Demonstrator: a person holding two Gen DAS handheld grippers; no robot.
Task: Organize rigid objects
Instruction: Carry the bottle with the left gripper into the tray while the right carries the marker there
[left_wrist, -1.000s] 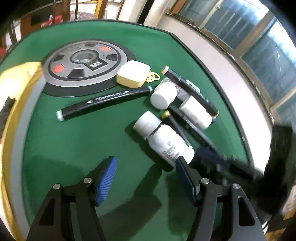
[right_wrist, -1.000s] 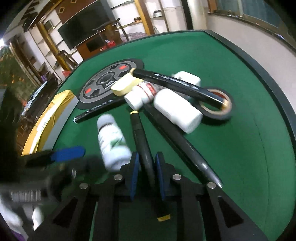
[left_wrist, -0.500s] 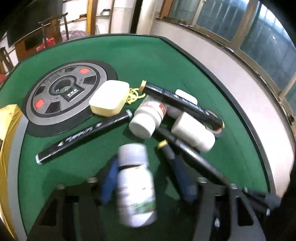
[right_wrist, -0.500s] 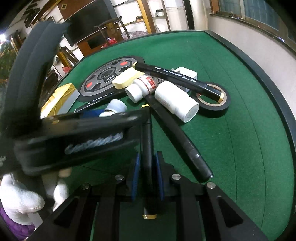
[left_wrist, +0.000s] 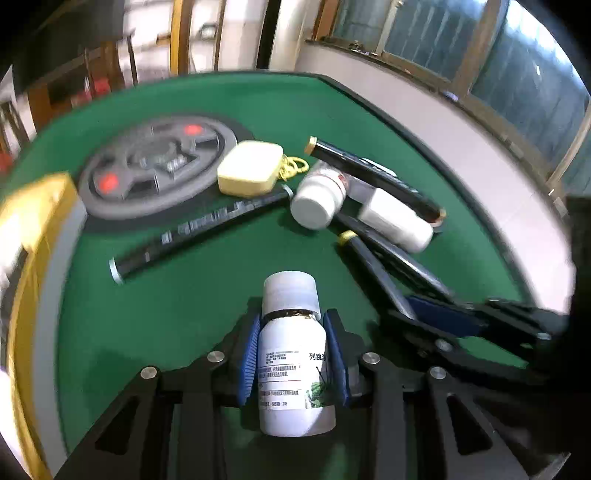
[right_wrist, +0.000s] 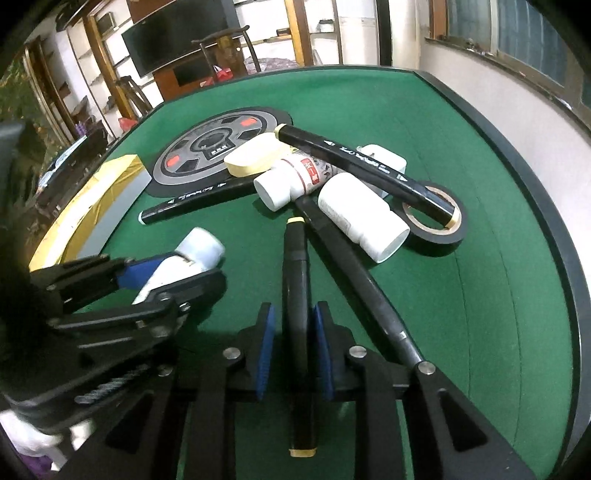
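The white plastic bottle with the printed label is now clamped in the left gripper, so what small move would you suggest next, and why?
Probably lift it straight up. The left gripper pinches the white plastic bottle, which lies beside the black marker with the yellow cap held in the right gripper.

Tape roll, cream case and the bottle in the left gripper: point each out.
Black tape roll (right_wrist: 456, 228), right wrist view, on its outer rim.
Cream case (left_wrist: 248, 168), left wrist view, on its lid.
White labelled bottle (left_wrist: 291, 365), left wrist view, on its label.
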